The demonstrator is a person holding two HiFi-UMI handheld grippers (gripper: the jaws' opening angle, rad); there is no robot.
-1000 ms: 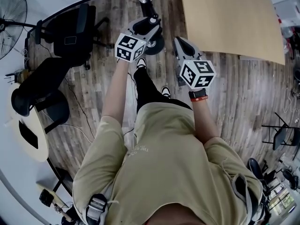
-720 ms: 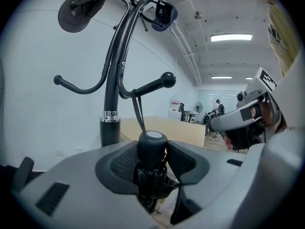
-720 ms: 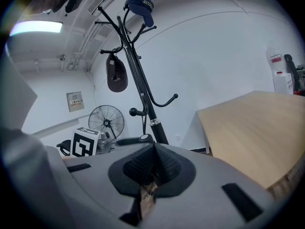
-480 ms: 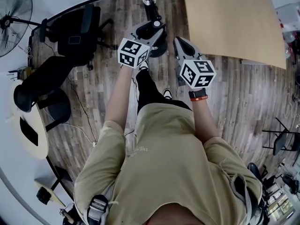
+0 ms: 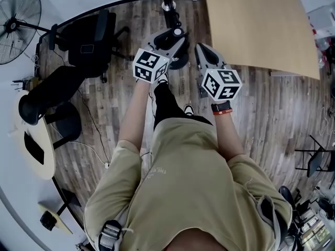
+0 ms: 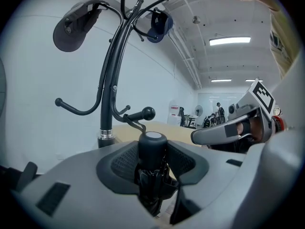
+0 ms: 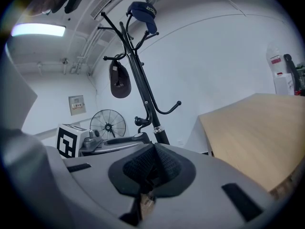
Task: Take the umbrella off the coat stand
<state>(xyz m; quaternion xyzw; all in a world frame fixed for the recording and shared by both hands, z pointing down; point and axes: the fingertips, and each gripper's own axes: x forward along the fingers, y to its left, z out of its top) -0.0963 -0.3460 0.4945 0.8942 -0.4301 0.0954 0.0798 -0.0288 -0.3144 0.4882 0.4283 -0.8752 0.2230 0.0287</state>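
Left gripper (image 5: 170,38) clamps the folded black fabric umbrella (image 6: 152,151) beside the black metal coat stand (image 6: 110,75). Right gripper (image 7: 151,168) is closed and empty. Hazard: the umbrella may catch the lower knobbed hook (image 6: 138,116), tipping the stand.

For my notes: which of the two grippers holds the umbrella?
The left gripper: its jaws clamp the folded black umbrella; the right gripper holds nothing, jaws together.

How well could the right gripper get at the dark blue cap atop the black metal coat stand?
Probably yes. Nothing stands between the right gripper and the coat stand, though the dark blue cap hangs high on top, so the arm must lift, and its jaws are shut.
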